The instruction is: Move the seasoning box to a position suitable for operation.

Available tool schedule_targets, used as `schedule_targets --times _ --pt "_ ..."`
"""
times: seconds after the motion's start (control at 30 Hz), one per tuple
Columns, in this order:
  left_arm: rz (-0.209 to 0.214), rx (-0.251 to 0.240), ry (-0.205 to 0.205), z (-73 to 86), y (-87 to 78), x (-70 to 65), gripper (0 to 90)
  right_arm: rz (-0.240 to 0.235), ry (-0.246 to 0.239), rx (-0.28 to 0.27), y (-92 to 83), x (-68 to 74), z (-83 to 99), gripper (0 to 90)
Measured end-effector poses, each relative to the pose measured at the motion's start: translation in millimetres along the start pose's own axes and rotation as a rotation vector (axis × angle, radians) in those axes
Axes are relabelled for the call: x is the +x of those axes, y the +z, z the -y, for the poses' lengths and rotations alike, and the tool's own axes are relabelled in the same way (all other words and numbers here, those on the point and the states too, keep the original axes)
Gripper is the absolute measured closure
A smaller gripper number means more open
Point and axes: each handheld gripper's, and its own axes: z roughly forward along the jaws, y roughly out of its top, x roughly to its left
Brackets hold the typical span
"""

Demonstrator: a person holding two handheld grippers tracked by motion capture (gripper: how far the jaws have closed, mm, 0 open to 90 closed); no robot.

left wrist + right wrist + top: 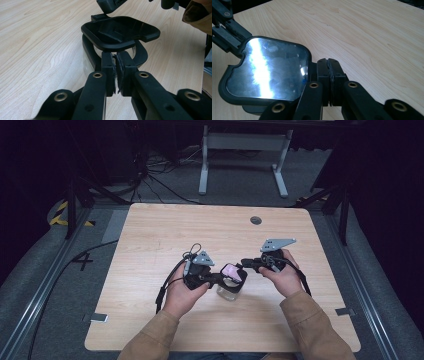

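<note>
One readable mark here: a black "4" [83,261] taped or painted on the grey floor [45,285], just off the left edge of the table [150,235]. Nothing else carries lettering that can be made out, not the tabletop, nor the black-and-yellow striped tape [60,215] farther back on the floor.

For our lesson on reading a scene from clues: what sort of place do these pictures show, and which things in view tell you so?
Probably a lab or studio set up for recording: a bare wooden table on grey carpet, dark curtains around it, cables trailing across the floor, and yellow-black hazard tape at the edge.
</note>
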Motion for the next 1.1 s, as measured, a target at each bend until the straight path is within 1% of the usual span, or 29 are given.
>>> schedule_targets --times 0.07,0.13,0.2,0.27,0.3,0.33,0.37,0.4,0.47,0.57,0.63,0.7,0.77,0.8,0.83,0.87,0.9,1.0,1.07,1.1 --pt "0.0 0.001 0.0 -0.2 0.4 0.1 84.6 0.009 -0.009 -0.016 -5.6 1.8 -0.5 89.3" --pt "0.0 0.0 0.003 -0.5 0.7 0.1 84.5 0.002 -0.019 -0.018 -14.8 6.0 -1.7 89.7" --pt "0.002 -0.003 0.008 -1.3 0.5 0.1 84.1 -0.027 -0.041 0.001 -26.3 15.3 -1.9 89.9" --pt "0.004 0.0 0.008 -1.8 0.0 0.0 83.9 -0.072 -0.063 0.043 -33.9 26.3 -0.5 89.9" --pt "0.005 0.001 0.007 -1.8 -0.2 0.0 83.8 -0.086 -0.074 0.055 -35.8 30.6 0.1 90.0" --pt "0.005 0.001 0.007 -1.8 -0.2 0.0 83.7 -0.086 -0.074 0.055 -35.8 30.6 0.1 90.0" --pt "0.006 0.002 0.007 -1.9 -0.6 0.3 83.7 -0.096 -0.088 0.077 -37.3 36.2 0.5 90.0" --pt "0.007 -0.005 0.003 -1.9 -0.3 0.4 83.8 -0.11 -0.114 0.118 -37.7 44.2 0.3 90.0" --pt "0.002 -0.01 0.005 -2.9 -0.2 0.1 83.8 -0.154 -0.129 0.16 -35.0 54.8 -0.2 90.0" --pt "0.007 -0.007 0.008 -3.8 1.0 -0.4 83.6 -0.158 -0.146 0.171 -26.4 63.0 0.6 90.0" --pt "0.009 -0.011 0.005 -3.9 2.7 -0.5 83.6 -0.149 -0.148 0.168 -23.2 64.3 1.4 90.0" --pt "0.009 0.001 0.012 -4.0 4.1 0.3 83.7 -0.116 -0.141 0.146 -19.2 65.3 2.9 90.0" --pt "0.005 0.002 0.005 -3.2 6.8 1.0 83.6 -0.089 -0.134 0.121 -20.7 65.5 2.5 90.0" --pt "0.003 0.001 0.005 -2.9 7.8 1.8 83.6 -0.079 -0.131 0.1 -21.9 65.4 1.8 90.0" --pt "0.003 0.012 0.006 -2.8 8.3 3.0 83.6 -0.071 -0.127 0.085 -23.1 65.7 1.2 90.0" --pt "0.004 0.008 -0.003 -2.3 9.8 3.2 83.4 -0.065 -0.125 0.067 -24.5 65.4 0.4 90.0" --pt "0.001 0.014 0.002 -2.4 10.7 3.8 83.3 -0.059 -0.119 0.053 -25.6 65.7 -0.5 90.0" --pt "0.0 0.023 0.005 -2.5 12.6 3.9 83.5 -0.043 -0.113 0.02 -27.8 65.3 -2.7 90.0" --pt "-0.005 0.02 0.007 -3.0 13.5 3.7 83.7 -0.035 -0.114 0.005 -29.1 65.2 -4.5 90.0" --pt "0.003 0.023 0.005 -3.4 13.9 3.7 83.8 -0.033 -0.111 -0.002 -29.8 65.4 -5.1 90.0"
